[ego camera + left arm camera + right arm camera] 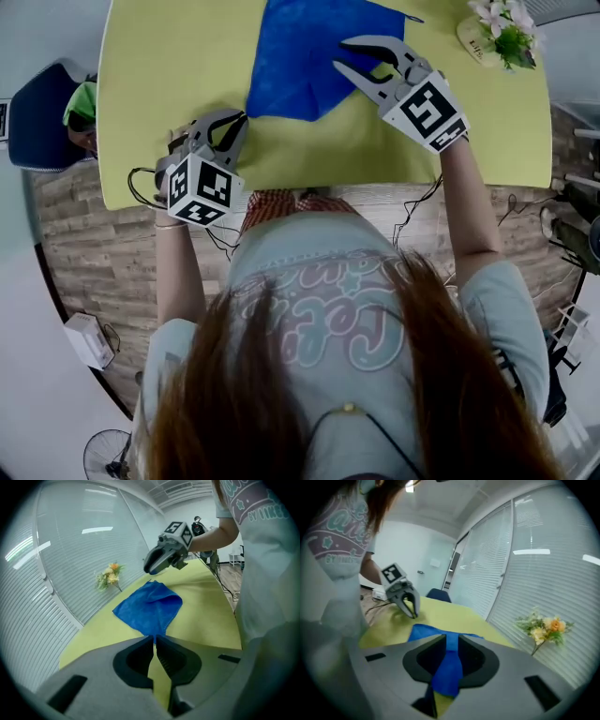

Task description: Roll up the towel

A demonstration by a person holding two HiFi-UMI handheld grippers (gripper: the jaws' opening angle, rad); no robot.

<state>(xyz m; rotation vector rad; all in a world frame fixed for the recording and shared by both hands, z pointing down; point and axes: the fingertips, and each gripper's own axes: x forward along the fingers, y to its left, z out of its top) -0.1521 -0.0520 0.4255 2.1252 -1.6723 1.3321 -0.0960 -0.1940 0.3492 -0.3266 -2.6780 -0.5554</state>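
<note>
Towel (300, 56) on bench (169, 75), tongs at its edges.
Left tongs (239, 122) pressed together, empty, just beside the near corner; right tongs (339, 54) spread over the right edge, pinching nothing.

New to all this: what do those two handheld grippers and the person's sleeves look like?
The left gripper and right gripper are grey plastic, each with two curved, pointed jaws and a white cube bearing black square markers. Thin black cables trail by the left one. The T-shirt is pale blue and short-sleeved.
</note>
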